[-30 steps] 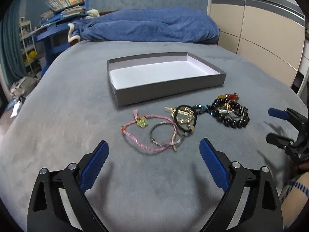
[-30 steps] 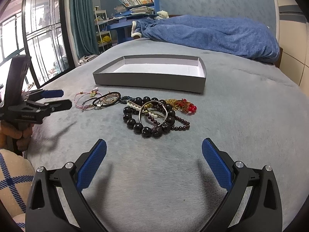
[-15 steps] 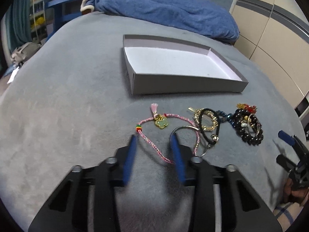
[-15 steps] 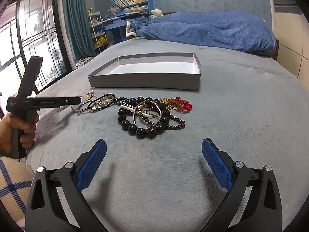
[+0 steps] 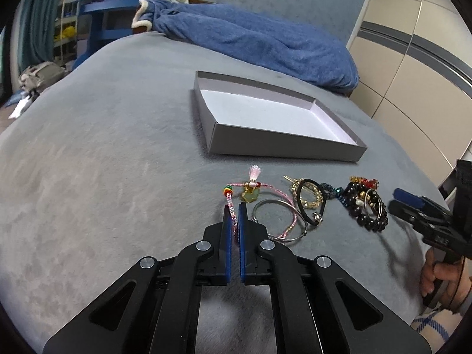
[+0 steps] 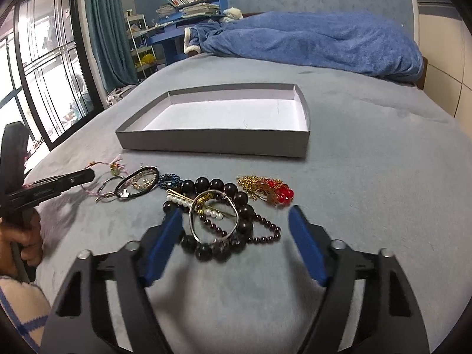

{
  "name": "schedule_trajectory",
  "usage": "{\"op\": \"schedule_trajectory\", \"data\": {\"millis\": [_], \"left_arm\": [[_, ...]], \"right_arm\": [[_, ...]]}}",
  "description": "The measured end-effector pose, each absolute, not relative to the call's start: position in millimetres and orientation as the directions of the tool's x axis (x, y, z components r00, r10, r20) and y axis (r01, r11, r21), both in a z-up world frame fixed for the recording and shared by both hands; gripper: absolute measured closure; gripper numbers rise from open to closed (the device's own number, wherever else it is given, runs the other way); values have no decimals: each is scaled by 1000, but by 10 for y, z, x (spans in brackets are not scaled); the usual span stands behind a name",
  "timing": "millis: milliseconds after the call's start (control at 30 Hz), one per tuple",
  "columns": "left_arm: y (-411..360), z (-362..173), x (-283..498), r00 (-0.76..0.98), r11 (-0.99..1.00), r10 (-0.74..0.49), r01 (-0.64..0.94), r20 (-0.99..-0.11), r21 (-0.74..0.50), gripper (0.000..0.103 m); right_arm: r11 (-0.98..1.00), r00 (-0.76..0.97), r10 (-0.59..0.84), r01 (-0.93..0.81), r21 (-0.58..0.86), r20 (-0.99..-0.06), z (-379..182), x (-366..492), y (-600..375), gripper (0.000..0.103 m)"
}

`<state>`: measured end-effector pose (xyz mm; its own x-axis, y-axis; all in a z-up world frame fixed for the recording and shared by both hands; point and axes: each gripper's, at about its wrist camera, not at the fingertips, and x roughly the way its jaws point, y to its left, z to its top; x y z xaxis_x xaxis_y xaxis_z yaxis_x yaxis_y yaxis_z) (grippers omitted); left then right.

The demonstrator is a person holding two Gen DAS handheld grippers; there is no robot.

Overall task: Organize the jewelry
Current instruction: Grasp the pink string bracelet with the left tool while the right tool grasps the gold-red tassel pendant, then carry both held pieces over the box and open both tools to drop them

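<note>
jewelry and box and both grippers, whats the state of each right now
left gripper: shut on the pink cord bracelet
right gripper: jaws closing around the black bead bracelet, pads not yet pressing
box: open, nothing inside
silver bangle: flat on the bed
red bead piece: on the bed, untouched

Open bedspread on the near side, jewelry crowded in front of the box

The grey bedspread point(image 5: 88, 177) lies bare left of the grey box point(image 5: 283, 144) and beyond it up to the blue blanket point(image 5: 265, 44). A row of jewelry blocks the strip just before the box's near wall: pink cord bracelet point(image 5: 256, 188), black bead bracelet point(image 6: 218, 236) (tangled with a silver bangle), red bead cluster point(image 6: 274, 191).
</note>
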<state>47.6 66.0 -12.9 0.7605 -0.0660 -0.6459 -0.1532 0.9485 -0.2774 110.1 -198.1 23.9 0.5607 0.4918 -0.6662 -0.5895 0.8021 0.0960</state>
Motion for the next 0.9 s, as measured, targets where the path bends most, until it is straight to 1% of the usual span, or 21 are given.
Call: {"op": "schedule_trajectory", "data": {"millis": [67, 133, 167, 200, 233, 333, 400, 633, 767, 900], "left_arm": [[650, -120, 472, 762, 950, -66, -149, -644, -274, 98], [645, -110, 467, 765, 951, -66, -147, -641, -273, 98], [650, -111, 464, 765, 951, -66, -146, -640, -272, 98], [645, -107, 467, 765, 952, -66, -145, -640, -271, 98], [644, -111, 470, 765, 952, -65, -145, -640, -270, 98], [630, -102, 460, 767, 955, -58, -144, -638, -260, 98], [599, -90, 447, 771, 960, -49, -140, -634, -244, 98], [531, -14, 417, 790, 971, -37, -117, -612, -209, 100], [506, 142, 380, 811, 975, -30, -106, -584, -198, 100], [476, 345, 364, 831, 980, -30, -86, -556, -182, 100]], "right_arm": [[808, 557, 479, -583, 91, -678, 205, 1147, -1956, 40], [814, 562, 468, -575, 85, -681, 194, 1164, -1953, 55], [815, 562, 464, -574, 81, -685, 186, 1168, -1947, 61], [815, 560, 461, -575, 77, -688, 179, 1171, -1938, 77], [814, 561, 460, -577, 74, -689, 174, 1166, -1933, 89], [805, 567, 472, -589, 68, -675, 199, 1128, -1940, 99], [805, 577, 480, -589, 71, -660, 224, 1106, -1952, 102], [799, 602, 553, -579, 163, -576, 334, 1016, -2192, 103], [796, 601, 578, -563, 221, -552, 375, 993, -2329, 103], [795, 594, 585, -556, 244, -552, 387, 1007, -2360, 103]]}}
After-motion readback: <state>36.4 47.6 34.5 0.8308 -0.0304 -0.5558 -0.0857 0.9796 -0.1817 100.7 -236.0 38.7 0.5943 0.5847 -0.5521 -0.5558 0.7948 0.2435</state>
